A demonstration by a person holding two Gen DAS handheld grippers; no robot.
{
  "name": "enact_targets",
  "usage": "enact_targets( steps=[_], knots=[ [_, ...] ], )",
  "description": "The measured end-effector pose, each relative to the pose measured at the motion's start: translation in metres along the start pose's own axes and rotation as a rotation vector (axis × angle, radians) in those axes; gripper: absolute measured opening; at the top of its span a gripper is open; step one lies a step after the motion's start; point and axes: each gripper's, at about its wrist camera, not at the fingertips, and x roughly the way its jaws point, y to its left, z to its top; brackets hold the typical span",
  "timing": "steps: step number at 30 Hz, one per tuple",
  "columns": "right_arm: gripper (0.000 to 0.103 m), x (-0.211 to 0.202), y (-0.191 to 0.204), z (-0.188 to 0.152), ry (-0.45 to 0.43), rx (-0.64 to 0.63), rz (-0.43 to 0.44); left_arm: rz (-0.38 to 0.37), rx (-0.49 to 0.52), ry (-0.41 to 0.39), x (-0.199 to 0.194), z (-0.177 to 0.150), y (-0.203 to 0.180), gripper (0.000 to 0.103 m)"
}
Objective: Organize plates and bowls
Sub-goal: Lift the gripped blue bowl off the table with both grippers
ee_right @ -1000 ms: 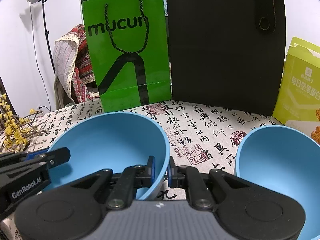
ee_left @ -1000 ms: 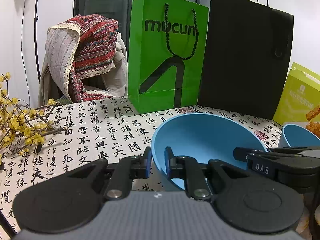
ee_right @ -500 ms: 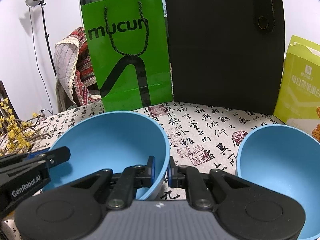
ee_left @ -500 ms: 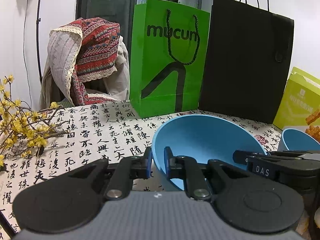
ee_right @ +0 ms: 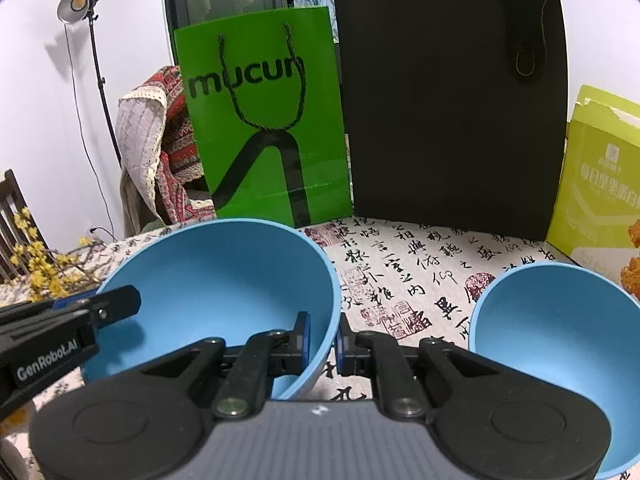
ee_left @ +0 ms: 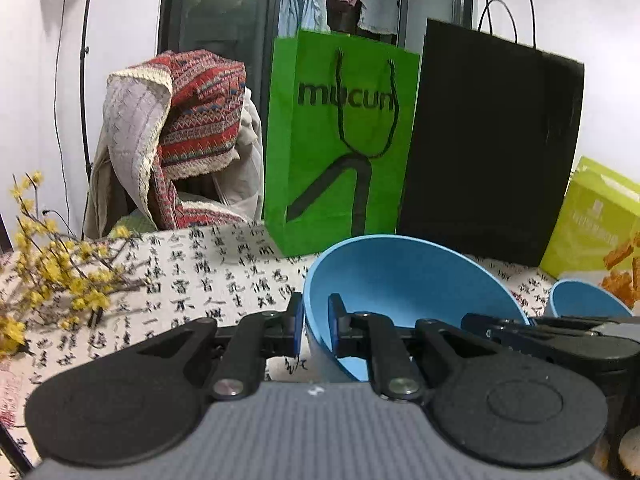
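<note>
A large blue bowl [ee_left: 404, 280] is held by both grippers above the calligraphy tablecloth [ee_left: 208, 276]. My left gripper [ee_left: 314, 330] is shut on the bowl's left rim, one finger inside and one outside. My right gripper [ee_right: 322, 338] is shut on the same bowl [ee_right: 224, 280] at its right rim. A second blue bowl [ee_right: 556, 344] sits on the table to the right; it also shows in the left wrist view [ee_left: 584, 300]. Each gripper's body shows at the edge of the other's view.
A green paper bag [ee_left: 340, 140] and a black paper bag [ee_left: 492, 148] stand at the back of the table. A yellow-green box [ee_right: 600, 180] stands at the right. Yellow flower twigs [ee_left: 52, 272] lie at the left. A cloth-draped chair [ee_left: 176, 136] is behind.
Both views have tilted up and the bowl sits lower in frame against the bags: the two grippers have lifted the bowl together. Both grips are unchanged.
</note>
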Motion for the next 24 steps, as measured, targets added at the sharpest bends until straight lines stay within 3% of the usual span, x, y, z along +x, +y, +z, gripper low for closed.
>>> enact_targets(
  steps=[24],
  knots=[
    [0.012,-0.080,0.023,0.008,-0.041,0.003,0.051,0.071,0.059,-0.082,-0.089,0.022,-0.006,0.013]
  ],
)
